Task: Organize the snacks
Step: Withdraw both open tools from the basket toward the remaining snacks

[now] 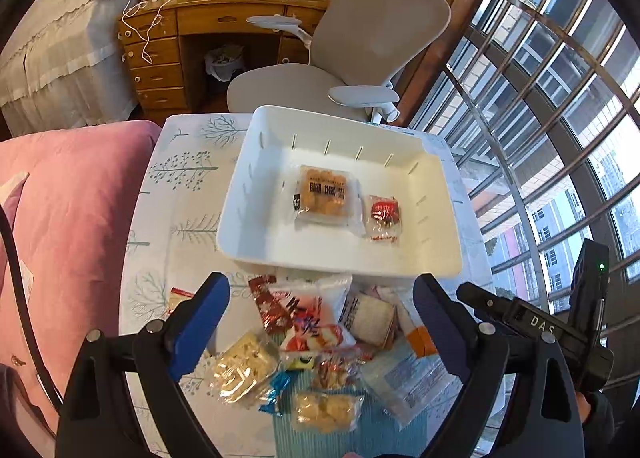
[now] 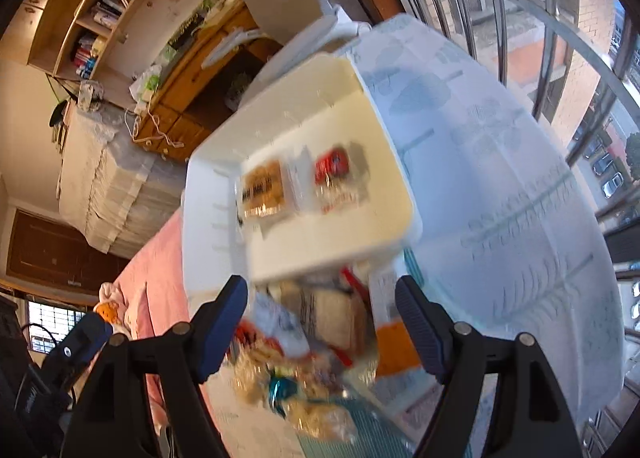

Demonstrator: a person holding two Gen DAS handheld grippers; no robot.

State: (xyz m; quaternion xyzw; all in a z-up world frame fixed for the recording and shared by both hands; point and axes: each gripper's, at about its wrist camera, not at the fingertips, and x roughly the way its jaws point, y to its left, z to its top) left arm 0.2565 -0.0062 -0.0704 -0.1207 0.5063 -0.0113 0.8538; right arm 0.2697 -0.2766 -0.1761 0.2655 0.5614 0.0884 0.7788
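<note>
A white bin (image 1: 256, 214) stands on the small table and holds a brown biscuit pack (image 1: 324, 194) and a red candy pack (image 1: 384, 214). A pile of wrapped snacks (image 1: 316, 346) lies in front of the bin. My left gripper (image 1: 320, 322) is open and empty above the pile. In the blurred right wrist view, my right gripper (image 2: 320, 322) is open and empty above the same pile (image 2: 304, 358), with the bin (image 2: 384, 234) just beyond. The right gripper's body (image 1: 532, 326) shows at the right of the left wrist view.
The table has a tree-print cloth (image 1: 176, 178). A pink bed cover (image 1: 68, 210) lies to the left. A grey office chair (image 1: 360, 42) and a wooden desk (image 1: 168, 46) stand behind the table. A barred window (image 1: 560, 106) runs along the right.
</note>
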